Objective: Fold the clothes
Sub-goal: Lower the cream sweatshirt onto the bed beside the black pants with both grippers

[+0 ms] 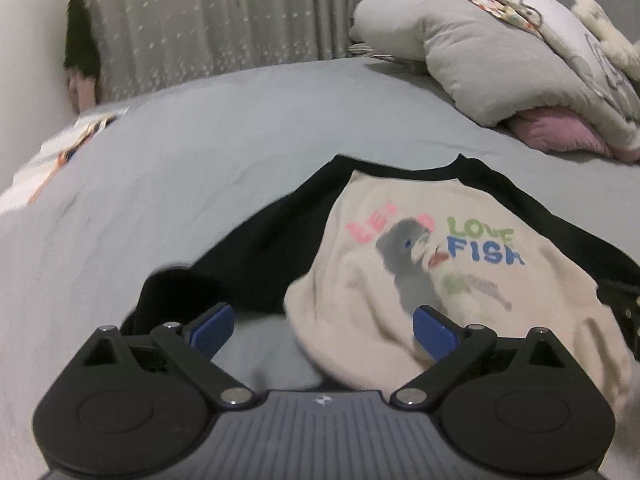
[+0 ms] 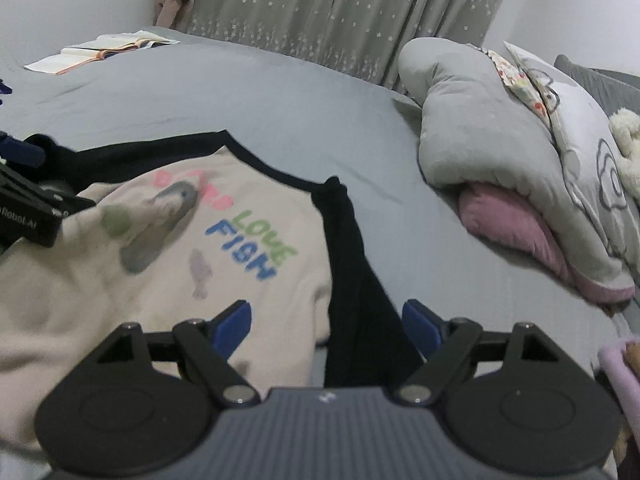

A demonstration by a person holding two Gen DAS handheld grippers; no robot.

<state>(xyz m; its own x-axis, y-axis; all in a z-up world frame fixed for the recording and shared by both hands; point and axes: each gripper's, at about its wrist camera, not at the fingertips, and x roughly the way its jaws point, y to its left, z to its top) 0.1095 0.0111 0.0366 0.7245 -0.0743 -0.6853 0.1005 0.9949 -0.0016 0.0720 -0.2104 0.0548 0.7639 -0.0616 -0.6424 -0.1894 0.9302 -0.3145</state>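
Note:
A cream shirt point(image 1: 368, 280) with black sleeves and a cat print reading "LOVE FISH" lies face up on the grey bed sheet point(image 1: 200, 168). My left gripper point(image 1: 324, 326) is open above the shirt's lower left corner, close to the black left sleeve point(image 1: 248, 268). The right wrist view shows the same shirt point(image 2: 168, 272) with its black right sleeve point(image 2: 352, 272) running down between the blue pads. My right gripper point(image 2: 326, 326) hangs open over that sleeve, holding nothing. The left gripper's black body point(image 2: 28, 216) shows at the left edge.
A heap of grey bedding and pillows point(image 2: 500, 140) with a pink piece point(image 2: 516, 232) under it lies at the right. An open book point(image 2: 100, 50) rests at the far left of the bed. A starred curtain point(image 2: 340, 12) hangs behind. A lilac item point(image 2: 620, 376) is at the lower right.

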